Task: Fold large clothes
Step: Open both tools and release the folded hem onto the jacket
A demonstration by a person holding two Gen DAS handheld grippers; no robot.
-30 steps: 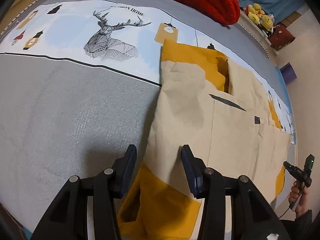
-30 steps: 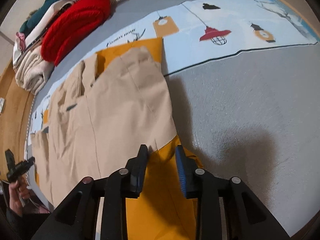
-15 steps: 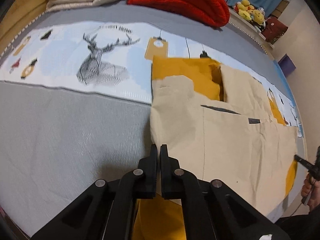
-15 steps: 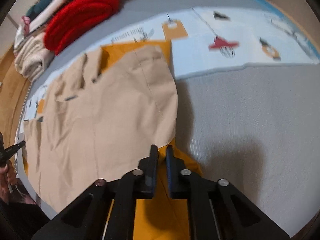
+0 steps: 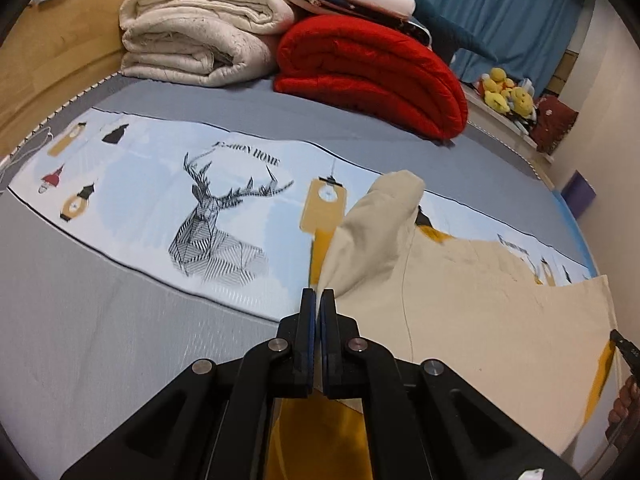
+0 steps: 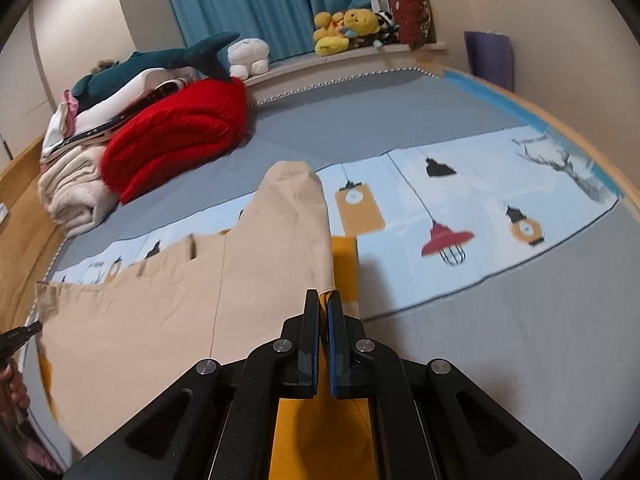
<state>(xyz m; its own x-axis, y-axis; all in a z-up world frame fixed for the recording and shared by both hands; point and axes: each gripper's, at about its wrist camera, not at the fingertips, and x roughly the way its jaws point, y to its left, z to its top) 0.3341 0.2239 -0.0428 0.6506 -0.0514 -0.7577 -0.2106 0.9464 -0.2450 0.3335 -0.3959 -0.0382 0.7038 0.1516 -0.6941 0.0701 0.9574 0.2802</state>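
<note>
We had both tongs clamped on the beige and mustard garment (image 5: 460,320). The left tongs (image 5: 318,300) had their two black fingers pressed together on a pinch of the beige cloth at the garment's edge, with mustard fabric hanging under them. The right tongs (image 6: 324,304) were likewise closed tight on the cloth, gripping it where beige meets mustard, and more mustard fabric drooped below the fingers.

Both jaws had just come together over the fabric, so in each view we saw cloth squeezed between the pads and no gap to speak of.

The garment itself lay across the bed (image 5: 100,340), on the grey sheet and partly over the pale blue printed band with the deer drawing (image 5: 216,232) and the lamps. From each pinch the beige cloth rose off the bed into a rounded hump (image 6: 296,208) ahead of the tongs, while the rest of it spread flat toward the bed's near edge.

At the far side of the bed sat a folded red blanket (image 5: 372,76) beside a stack of cream blankets (image 5: 200,40). Beyond them we saw blue curtains (image 6: 272,4) and yellow plush toys (image 6: 344,28) on a ledge.
</note>
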